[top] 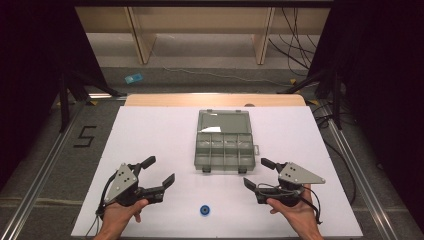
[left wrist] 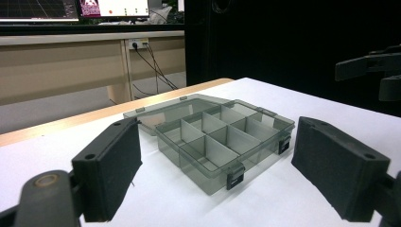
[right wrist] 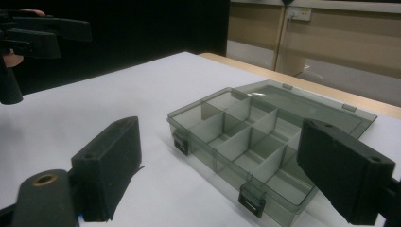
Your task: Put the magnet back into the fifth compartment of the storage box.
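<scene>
A white tabletop point(top: 150, 140) carries a smoke-grey plastic organiser box point(top: 223, 147), lying open near the middle, its lid point(top: 223, 120) folded flat onto the surface toward the far side. Dividers split the box's tray into small compartments, and two dark latches hang from its near wall. A small blue round object point(top: 204, 210) rests on the white surface near the front edge, well apart from the box. Along the far side, a strip of pale wood point(top: 210, 100) shows beyond the white covering. The box sits square to the tabletop's edges.
</scene>
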{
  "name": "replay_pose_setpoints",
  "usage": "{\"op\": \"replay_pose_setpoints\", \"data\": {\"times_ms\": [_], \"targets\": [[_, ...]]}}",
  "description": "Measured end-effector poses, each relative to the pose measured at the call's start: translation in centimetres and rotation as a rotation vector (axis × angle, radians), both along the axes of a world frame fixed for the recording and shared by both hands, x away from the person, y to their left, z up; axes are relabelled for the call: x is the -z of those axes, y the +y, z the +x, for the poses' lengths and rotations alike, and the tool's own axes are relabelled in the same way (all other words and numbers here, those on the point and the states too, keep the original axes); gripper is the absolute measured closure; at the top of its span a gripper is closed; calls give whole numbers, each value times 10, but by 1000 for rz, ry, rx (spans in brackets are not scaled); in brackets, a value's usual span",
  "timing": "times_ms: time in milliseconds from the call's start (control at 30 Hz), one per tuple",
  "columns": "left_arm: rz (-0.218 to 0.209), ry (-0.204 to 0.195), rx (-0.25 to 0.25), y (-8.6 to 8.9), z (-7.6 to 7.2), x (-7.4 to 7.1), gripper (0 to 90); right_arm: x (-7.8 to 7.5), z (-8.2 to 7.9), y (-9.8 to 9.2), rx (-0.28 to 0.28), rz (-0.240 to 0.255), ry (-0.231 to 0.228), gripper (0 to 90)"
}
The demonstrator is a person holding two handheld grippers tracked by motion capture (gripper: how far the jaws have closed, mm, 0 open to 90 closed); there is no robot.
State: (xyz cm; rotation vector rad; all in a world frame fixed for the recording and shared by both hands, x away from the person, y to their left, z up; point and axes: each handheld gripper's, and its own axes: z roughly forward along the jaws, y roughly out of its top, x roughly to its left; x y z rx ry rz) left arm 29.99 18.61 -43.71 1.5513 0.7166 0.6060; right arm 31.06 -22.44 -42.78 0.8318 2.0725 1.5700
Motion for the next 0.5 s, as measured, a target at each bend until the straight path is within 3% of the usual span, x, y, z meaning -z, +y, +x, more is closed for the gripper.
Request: {"op": "replay_pose_setpoints", "data": {"times_ms": [33,167,333,500], "targets": [[1,0,0,0,0,0,157,0,1,0,5,1,-13,155],[1,2,-1,0,0,0,157,-1,0,0,-9,-15,10,156],[2,2,-1,0,0,0,157,0,0,2,-4,-6,-23,156],[1,3,-2,0,0,0,157,0,0,3,-15,-7,-14,155]]}}
